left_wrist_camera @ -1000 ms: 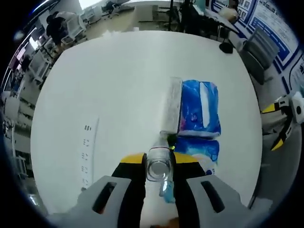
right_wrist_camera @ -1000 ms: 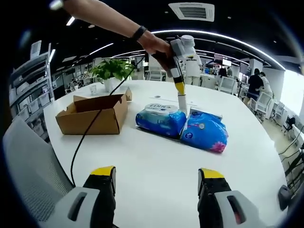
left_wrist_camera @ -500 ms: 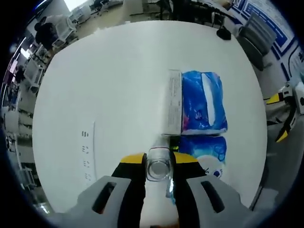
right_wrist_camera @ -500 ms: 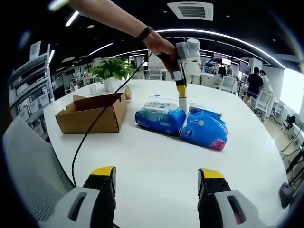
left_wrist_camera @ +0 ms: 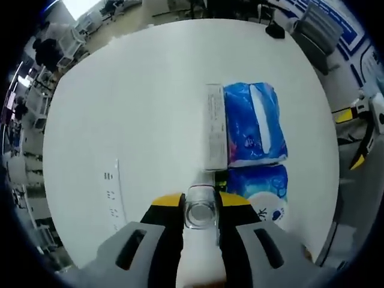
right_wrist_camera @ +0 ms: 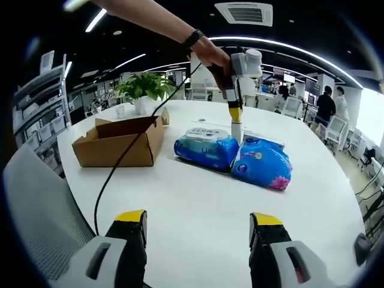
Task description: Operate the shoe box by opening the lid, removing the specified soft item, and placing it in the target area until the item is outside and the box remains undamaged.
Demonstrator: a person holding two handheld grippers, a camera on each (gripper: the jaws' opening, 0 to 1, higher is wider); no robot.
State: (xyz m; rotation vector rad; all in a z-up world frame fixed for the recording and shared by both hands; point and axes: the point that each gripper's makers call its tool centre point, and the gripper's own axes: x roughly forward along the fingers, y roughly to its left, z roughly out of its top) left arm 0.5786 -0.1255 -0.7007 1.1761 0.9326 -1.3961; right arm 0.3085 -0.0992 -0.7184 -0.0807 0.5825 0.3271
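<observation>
My left gripper [left_wrist_camera: 200, 207] is shut on a white tube-shaped item [left_wrist_camera: 200, 215] with a clear round cap and points straight down at the white table [left_wrist_camera: 138, 108]. Beneath it lie a long white carton [left_wrist_camera: 215, 127] and two blue soft packs [left_wrist_camera: 252, 123] [left_wrist_camera: 257, 191]. In the right gripper view a hand holds the left gripper [right_wrist_camera: 235, 113] upright over the same packs [right_wrist_camera: 204, 149] [right_wrist_camera: 262, 165], with the white tube [right_wrist_camera: 236, 133] hanging from it. The open cardboard shoe box [right_wrist_camera: 120, 141] stands to their left. My right gripper [right_wrist_camera: 198, 231] is open and holds nothing.
A white power strip [left_wrist_camera: 114, 195] lies on the table left of my left jaws. A potted plant [right_wrist_camera: 141, 87] stands behind the box, and a black cable [right_wrist_camera: 117, 174] trails across the table. A grey chair [right_wrist_camera: 36, 204] is at the near left. People stand in the far background.
The left gripper has risen slightly with the tube still held, so more of the table shows beneath it. The right gripper has stayed open and nearly still.
</observation>
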